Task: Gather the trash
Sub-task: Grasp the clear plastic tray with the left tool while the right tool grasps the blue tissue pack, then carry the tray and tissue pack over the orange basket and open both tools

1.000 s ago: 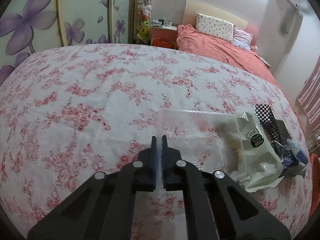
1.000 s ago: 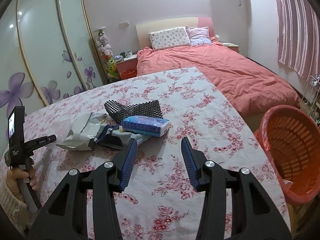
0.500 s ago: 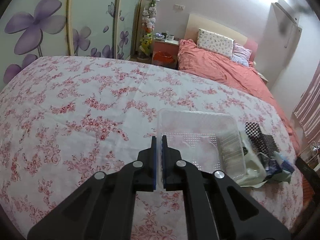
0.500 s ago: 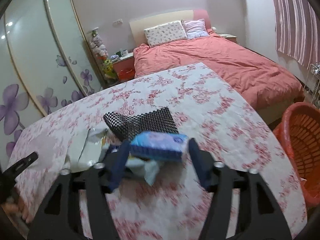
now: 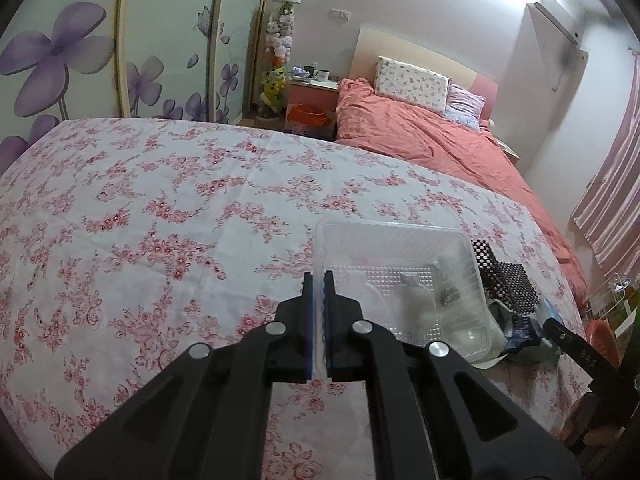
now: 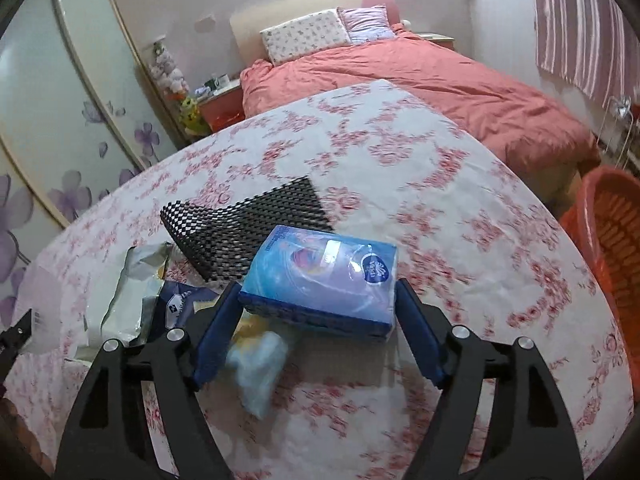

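On the left wrist view, the left gripper (image 5: pixel 319 286) has its blue-padded fingers pinched nearly together on the near rim of a clear plastic tray (image 5: pixel 400 284), holding it above the floral tablecloth (image 5: pixel 160 208); the tray is see-through, with a waffle-textured base, and its inside looks smudged, though what is in it cannot be made out; just right of the tray lies the black mesh mat (image 5: pixel 502 276), and below that a crumpled dark blue wrapper (image 5: pixel 520 326); at the far right edge a black part of the other gripper's body pokes in.

Over to the right wrist view; at the left, a pale crumpled plastic bag (image 6: pixel 128 292) lies on the tablecloth (image 6: pixel 400 168), touching a dark blue wrapper (image 6: pixel 180 306); behind them the black mesh mat (image 6: pixel 240 232) curls up at its left end; in the middle, the right gripper (image 6: pixel 318 308) stands wide, one finger on each side of a blue Vinda tissue pack (image 6: pixel 324 280); whether the pads actually touch the pack cannot be told; a blurred pale blue scrap (image 6: pixel 260 372) sits under the pack's near left corner; at the far right, off the table edge, stands the orange laundry-style basket (image 6: pixel 612 248).
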### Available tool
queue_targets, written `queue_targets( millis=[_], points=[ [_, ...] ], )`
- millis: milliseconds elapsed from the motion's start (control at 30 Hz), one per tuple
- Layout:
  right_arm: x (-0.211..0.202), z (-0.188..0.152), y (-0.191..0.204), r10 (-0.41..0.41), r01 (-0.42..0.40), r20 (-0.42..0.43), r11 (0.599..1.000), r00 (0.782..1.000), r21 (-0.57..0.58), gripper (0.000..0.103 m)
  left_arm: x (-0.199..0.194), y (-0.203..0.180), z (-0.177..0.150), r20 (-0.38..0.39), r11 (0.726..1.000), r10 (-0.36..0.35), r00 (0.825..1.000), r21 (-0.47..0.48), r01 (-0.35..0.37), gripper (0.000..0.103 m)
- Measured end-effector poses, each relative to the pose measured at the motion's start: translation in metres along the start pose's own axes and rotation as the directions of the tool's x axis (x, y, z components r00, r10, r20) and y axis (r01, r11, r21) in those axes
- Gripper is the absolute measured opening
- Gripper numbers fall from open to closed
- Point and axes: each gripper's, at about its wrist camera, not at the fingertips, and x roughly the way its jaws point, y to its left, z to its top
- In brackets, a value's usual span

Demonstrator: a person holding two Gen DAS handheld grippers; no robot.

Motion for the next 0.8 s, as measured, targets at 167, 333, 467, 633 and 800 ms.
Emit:
queue_targets(
  millis=[167, 333, 467, 633, 800],
  points=[
    [-0.024, -0.004, -0.018, 0.011, -0.012, 0.051, 1.0, 0.999, 0.024, 0.076, -0.01, -0.013, -0.001, 0.012, 1.0, -0.022, 1.0, 0.02, 0.022, 0.005],
    [-0.045, -0.004, -0.034, 0.007, -0.009, 0.101, 1.0, 0.995, 0.022, 0.076, -0.02, -0.034, -0.004, 0.016, 0.998, -0.053, 0.998, 0.048, 0.052, 0.005],
    [-0.066, -0.006, -0.045, -0.004, 0.003, 0.149, 1.0, 0.989, 0.009, 0.076, -0.027, -0.055, -0.009, 0.015, 0.994, -0.084, 0.996, 0.075, 0.082, 0.005],
    [-0.09, -0.006, -0.063, -0.013, 0.01, 0.204, 1.0, 0.979, 0.018, 0.076, -0.034, -0.082, -0.016, 0.006, 0.986, -0.123, 0.992, 0.112, 0.121, 0.005],
    [-0.109, -0.007, -0.077, -0.044, 0.041, 0.254, 0.999, 0.966, 0.018, 0.076, -0.04, -0.112, -0.024, -0.005, 0.975, -0.166, 0.986, 0.148, 0.165, 0.005]
  ],
)
